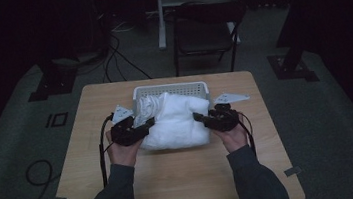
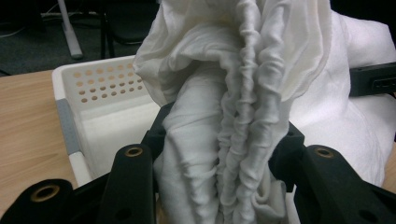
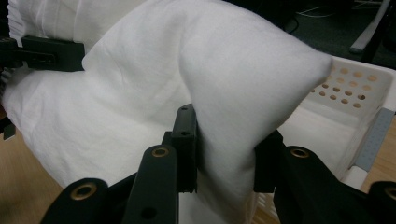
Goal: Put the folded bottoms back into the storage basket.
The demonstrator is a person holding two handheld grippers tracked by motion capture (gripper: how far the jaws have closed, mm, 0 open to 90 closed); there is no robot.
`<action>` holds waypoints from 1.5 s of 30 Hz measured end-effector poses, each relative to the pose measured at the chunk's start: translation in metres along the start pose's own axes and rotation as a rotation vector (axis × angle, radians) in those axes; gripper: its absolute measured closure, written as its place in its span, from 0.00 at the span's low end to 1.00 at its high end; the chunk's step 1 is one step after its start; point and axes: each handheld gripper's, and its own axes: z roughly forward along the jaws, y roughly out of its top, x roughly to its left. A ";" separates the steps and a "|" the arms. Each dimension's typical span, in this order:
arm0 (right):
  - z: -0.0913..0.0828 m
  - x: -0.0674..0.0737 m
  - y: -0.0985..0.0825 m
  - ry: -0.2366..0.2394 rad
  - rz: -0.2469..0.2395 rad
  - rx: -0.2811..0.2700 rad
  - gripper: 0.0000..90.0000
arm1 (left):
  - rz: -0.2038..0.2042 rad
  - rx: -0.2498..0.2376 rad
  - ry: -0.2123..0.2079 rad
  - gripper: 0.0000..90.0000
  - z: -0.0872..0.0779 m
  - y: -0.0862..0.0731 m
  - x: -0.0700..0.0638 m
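A white pillow in a white pillowcase (image 1: 177, 120) lies on the wooden table (image 1: 174, 185), its far end over a white perforated basket (image 1: 170, 87). My left gripper (image 1: 143, 126) is shut on the bunched, gathered cloth (image 2: 233, 140) at the pillow's left side. My right gripper (image 1: 201, 119) is shut on the pillow's right corner (image 3: 233, 140), which bulges up between its black jaws. In the right gripper view the left gripper (image 3: 46, 52) appears at the far side of the pillow. The basket (image 2: 98, 88) stands behind the cloth in the left gripper view.
The basket's rim (image 3: 373, 116) lies close to the right of my right jaws. A dark chair (image 1: 204, 33) and a white stand (image 1: 161, 15) are on the floor beyond the table. Cables (image 1: 37, 173) trail on the floor at left. Bare tabletop lies in front of the pillow.
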 end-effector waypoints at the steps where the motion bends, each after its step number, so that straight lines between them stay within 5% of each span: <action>1: 0.000 0.000 0.001 -0.002 -0.004 -0.002 0.77 | 0.000 -0.002 0.001 0.61 0.000 0.001 0.000; 45: 0.024 -0.019 0.027 -0.040 0.018 0.003 0.78 | -0.027 -0.014 0.030 0.61 0.025 0.020 0.019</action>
